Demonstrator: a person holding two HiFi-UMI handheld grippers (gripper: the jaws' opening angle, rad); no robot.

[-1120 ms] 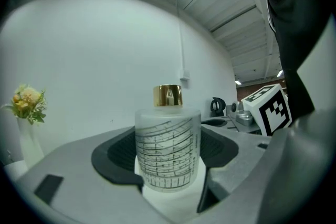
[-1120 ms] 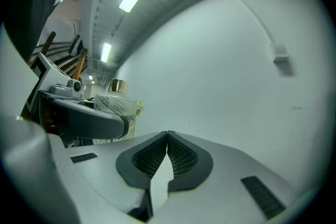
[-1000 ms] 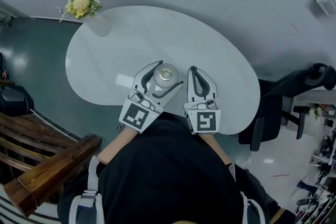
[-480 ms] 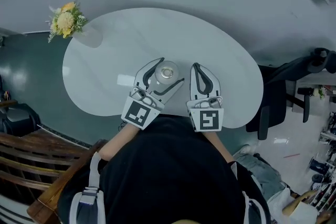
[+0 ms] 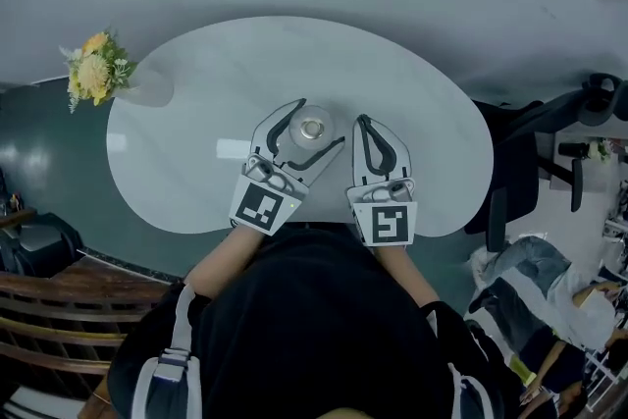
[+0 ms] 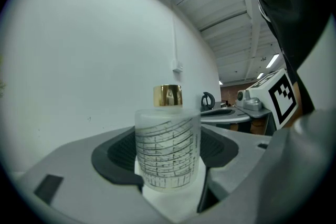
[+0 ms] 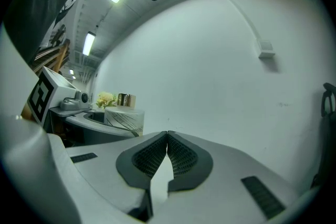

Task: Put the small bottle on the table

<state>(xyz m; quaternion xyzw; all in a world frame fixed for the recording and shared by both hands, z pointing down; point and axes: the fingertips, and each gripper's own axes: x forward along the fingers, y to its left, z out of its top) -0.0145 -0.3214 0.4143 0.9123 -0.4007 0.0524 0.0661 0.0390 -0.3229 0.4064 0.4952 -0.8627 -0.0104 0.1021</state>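
The small bottle [image 5: 312, 129] is frosted glass with thin dark line markings and a gold cap [image 6: 167, 96]. It stands upright between the jaws of my left gripper [image 5: 316, 125], which is shut on its sides. The bottle [image 6: 168, 152] has its base just at the white tabletop [image 5: 216, 83], near the table's front middle. My right gripper [image 5: 366, 125] sits just right of it over the table, shut and empty, with its pads [image 7: 157, 157] pressed together. The right gripper view shows the bottle [image 7: 124, 118] off to its left.
A bunch of yellow flowers [image 5: 93, 69] in a clear vase stands at the oval table's far left edge. A black office chair [image 5: 530, 172] is at the table's right end. Wooden furniture [image 5: 69, 329] lies at lower left. A person's clothes show at lower right.
The head has turned, so the flowers slide left in the picture. Both grippers and the bottle keep almost the same place over the table.
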